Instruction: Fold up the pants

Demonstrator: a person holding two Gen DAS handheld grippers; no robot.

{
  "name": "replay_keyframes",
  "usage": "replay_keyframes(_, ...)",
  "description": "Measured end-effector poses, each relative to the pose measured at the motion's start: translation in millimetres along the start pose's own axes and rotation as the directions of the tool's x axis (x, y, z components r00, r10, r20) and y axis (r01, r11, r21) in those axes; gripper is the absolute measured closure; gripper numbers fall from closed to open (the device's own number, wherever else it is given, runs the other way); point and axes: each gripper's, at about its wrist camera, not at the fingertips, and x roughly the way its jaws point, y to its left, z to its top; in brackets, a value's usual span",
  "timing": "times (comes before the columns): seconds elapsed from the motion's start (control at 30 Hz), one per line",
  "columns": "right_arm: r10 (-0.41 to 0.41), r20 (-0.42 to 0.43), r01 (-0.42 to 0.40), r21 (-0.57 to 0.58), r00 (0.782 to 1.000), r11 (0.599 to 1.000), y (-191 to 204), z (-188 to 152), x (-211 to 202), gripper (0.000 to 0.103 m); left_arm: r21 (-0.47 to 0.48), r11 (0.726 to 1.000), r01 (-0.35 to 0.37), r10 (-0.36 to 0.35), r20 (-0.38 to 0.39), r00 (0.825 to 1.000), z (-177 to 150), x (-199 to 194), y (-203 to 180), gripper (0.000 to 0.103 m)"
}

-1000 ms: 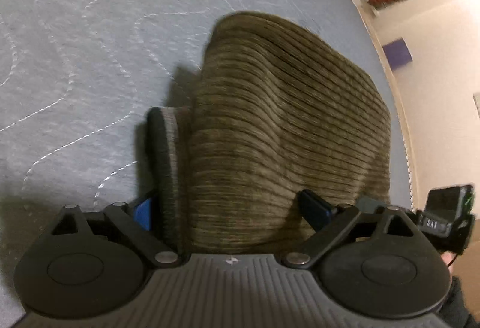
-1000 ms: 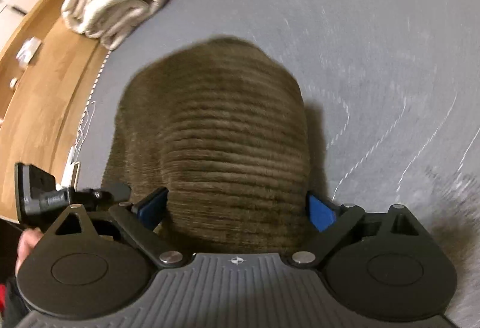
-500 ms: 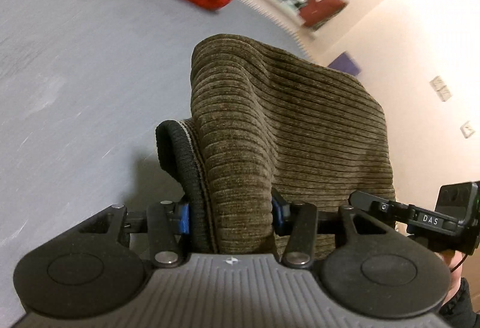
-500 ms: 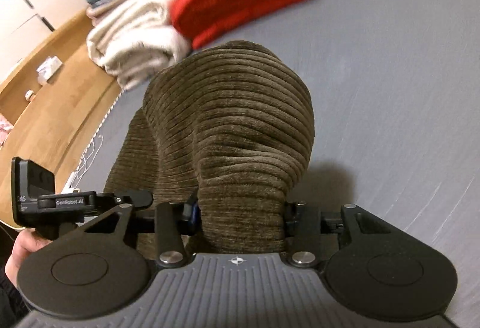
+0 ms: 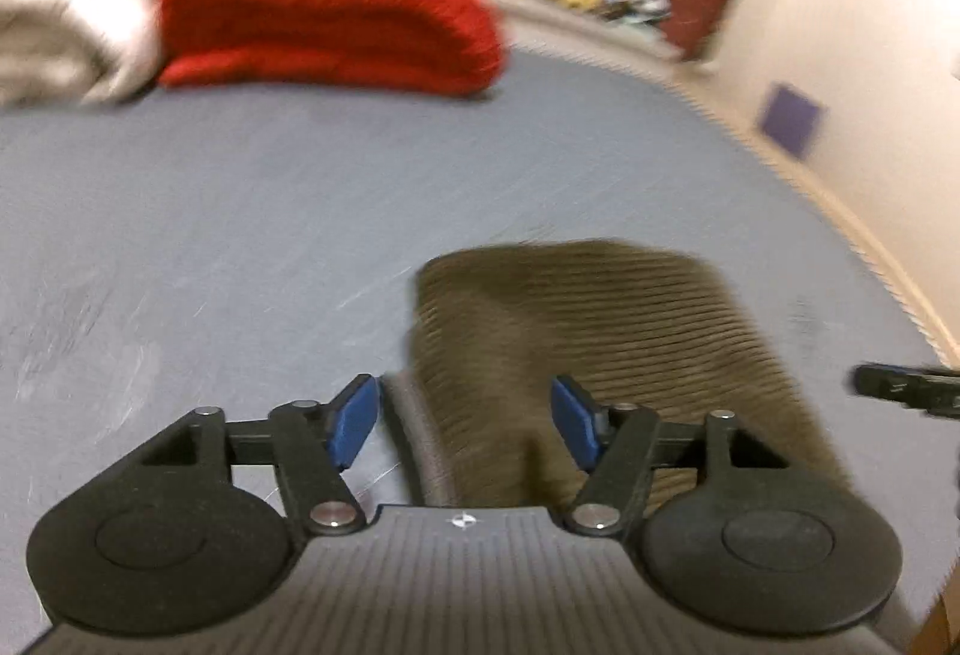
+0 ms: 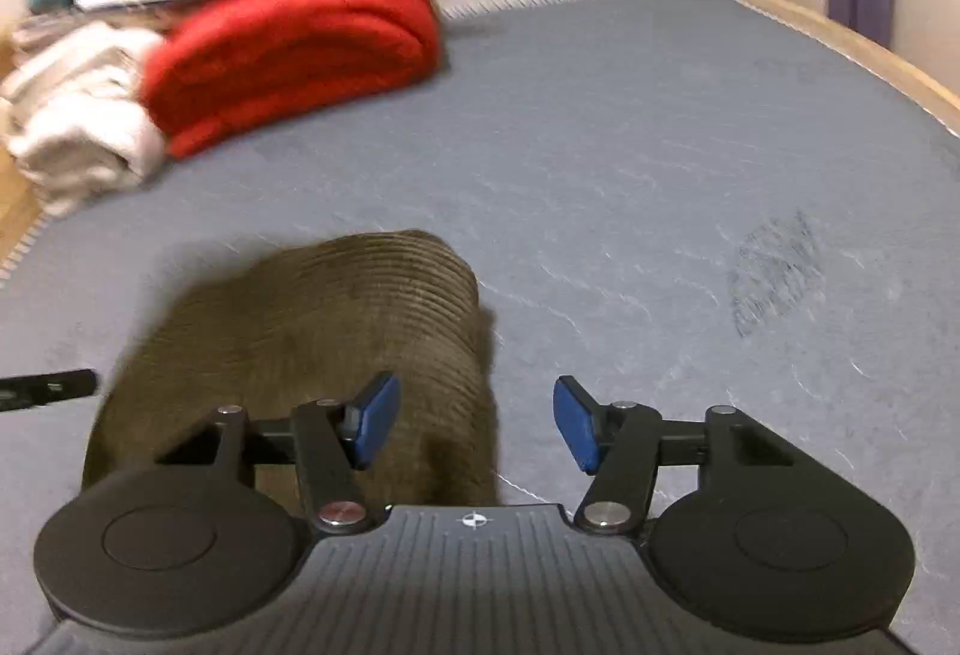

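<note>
On the left, our left gripper (image 5: 465, 427) has let go — half a second ago it pinched the pants (image 5: 600, 349), now its jaws stand apart. On the right, our right gripper (image 6: 474, 427) has released too. The pants lie bunched on the grey mattress (image 6: 630, 175) — this fold looks laid down.

I can read no words, numbers or brand names in either wrist view. The only mark I find is a small white crosshair emblem (image 5: 462, 521) on the ribbed grey body at lower centre of each frame; it carries no lettering, and the rest is too blurred.
</note>
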Motion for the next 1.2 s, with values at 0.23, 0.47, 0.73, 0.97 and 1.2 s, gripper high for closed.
replay_keyframes(0.23, 0.090, -0.283, -0.185, -0.328, 0.955, 0.926, 26.4, -51.9, 23.4, 0.054, 0.298, 0.941, 0.160, -0.066, -0.302, 0.951, -46.3, 40.8, -56.3, 0.074)
replay_keyframes(0.47, 0.122, -0.254, -0.197, -0.292, 0.959, 0.936, 11.5, -41.3, 9.1, 0.055, 0.336, 0.935, 0.116, -0.046, -0.209, 0.977, -40.2, 22.7, -68.7, 0.069)
replay_keyframes(0.73, 0.022, 0.085, -0.009, -0.156, 0.996, 0.988, 21.0, 8.4, 25.0, 0.042, 0.309, 0.950, 0.040, -0.005, -0.114, 0.994, -40.9, 24.4, -72.2, 0.066)
replay_keyframes(0.97, -0.096, 0.111, 0.102, -0.045, 0.989, 0.994, 26.1, 22.8, 95.1, 0.043, 0.265, 0.964, -0.010, 0.039, -0.105, 0.994, -25.6, 29.4, -64.8, 0.066)
replay_keyframes(1.2, -0.210, 0.033, 0.209, 0.009, 0.977, 0.978, 22.4, 25.4, 159.3, 0.041, 0.255, 0.967, -0.026, 0.051, -0.093, 0.994, -22.3, 27.4, -61.9, 0.066)
